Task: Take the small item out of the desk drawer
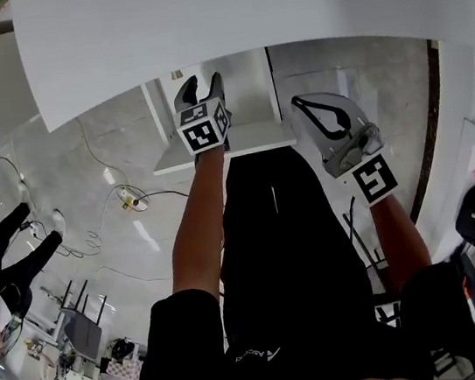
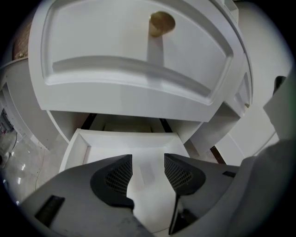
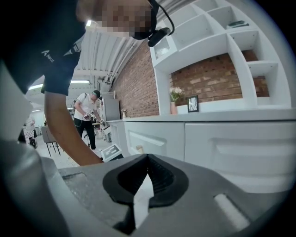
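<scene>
Drawer [image 2: 79,152] under spread left claw [image 2: 148,172]

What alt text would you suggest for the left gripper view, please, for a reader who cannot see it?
The left gripper, jaws apart, hangs over an open white drawer, with a faint pale rectangle on the drawer floor between the jaws. Above it is a white panelled front with a round brass-coloured knob.

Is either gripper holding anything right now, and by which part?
Nothing is held. The left gripper has its jaws apart above the open drawer, gripping nothing; the right gripper has its jaws closed and empty.
</scene>
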### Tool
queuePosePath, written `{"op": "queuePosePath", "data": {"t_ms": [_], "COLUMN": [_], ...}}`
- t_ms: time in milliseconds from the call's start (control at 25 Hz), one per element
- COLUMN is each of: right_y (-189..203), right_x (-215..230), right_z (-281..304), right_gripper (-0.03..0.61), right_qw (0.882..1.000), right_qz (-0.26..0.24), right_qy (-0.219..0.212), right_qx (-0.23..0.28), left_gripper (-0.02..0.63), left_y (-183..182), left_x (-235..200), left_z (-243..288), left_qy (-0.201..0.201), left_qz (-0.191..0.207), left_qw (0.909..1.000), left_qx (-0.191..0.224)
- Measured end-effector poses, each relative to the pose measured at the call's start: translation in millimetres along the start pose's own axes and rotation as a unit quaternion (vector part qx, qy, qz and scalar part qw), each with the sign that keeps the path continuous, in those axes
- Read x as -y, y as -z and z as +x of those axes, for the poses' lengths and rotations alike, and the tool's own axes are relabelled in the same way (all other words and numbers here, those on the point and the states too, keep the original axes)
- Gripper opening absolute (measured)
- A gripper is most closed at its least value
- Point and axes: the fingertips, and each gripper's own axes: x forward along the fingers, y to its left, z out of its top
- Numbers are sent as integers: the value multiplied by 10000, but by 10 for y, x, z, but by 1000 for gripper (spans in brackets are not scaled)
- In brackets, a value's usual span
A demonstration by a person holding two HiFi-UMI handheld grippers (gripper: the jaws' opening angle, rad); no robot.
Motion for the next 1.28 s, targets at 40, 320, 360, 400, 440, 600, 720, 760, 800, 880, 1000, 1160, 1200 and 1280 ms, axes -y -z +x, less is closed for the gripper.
{"op": "queuePosePath", "data": {"t_ms": [40, 320, 360, 400, 440, 600, 720, 760, 800, 880, 1000, 1160, 1200, 1280], "right_y": [26, 192, 207, 221, 235, 308, 344, 355, 367, 396, 431, 473, 479, 498], "right_x": [19, 132, 147, 159, 165, 164, 178, 184, 189, 190, 176, 157, 151, 132], "right_z": [20, 170, 185, 205, 234, 369, 379, 371, 359, 329, 309, 284, 281, 289], "right_gripper": [2, 2, 2, 2, 2, 2, 2, 2, 2, 2, 2, 2, 2, 2], "right_qw": [10000, 9999, 9999, 9999, 9999, 9998, 9997, 9996, 9996, 9995, 9994, 9992, 9992, 9992], "right_qz": [16, 135, 137, 144, 154, 187, 227, 239, 250, 270, 310, 339, 342, 347], "right_qy": [7, -5, -16, -26, -39, -107, -116, -115, -117, -133, -151, -157, -157, -158], "right_qx": [15, 28, 35, 47, 59, 23, -3, -7, -16, -48, -84, -123, -124, -145], "left_gripper": [210, 210, 210, 210, 210, 210, 210, 210, 210, 210, 210, 209, 199, 180], "left_y": [35, 324, 367, 409, 450, 590, 730, 792, 829, 782, 616, 474, 494, 594], "left_x": [-15, -212, -235, -257, -284, -400, -453, -471, -481, -479, -328, -265, -283, -338], "left_z": [64, 487, 537, 586, 635, 810, 921, 952, 974, 994, 1128, 1242, 1240, 1204], "left_qy": [-15, -247, -290, -325, -350, -419, -486, -514, -541, -591, -204, 9, -17, -77], "left_qz": [17, 33, 30, 27, 23, -27, -153, -182, -179, -57, 52, 310, 357, 370], "left_qw": [10000, 9986, 9982, 9977, 9971, 9947, 9922, 9910, 9900, 9899, 9956, 9985, 9982, 9965], "left_qx": [-43, -463, -531, -599, -669, -942, -1136, -1224, -1289, -1287, -909, -460, -491, -739]}}
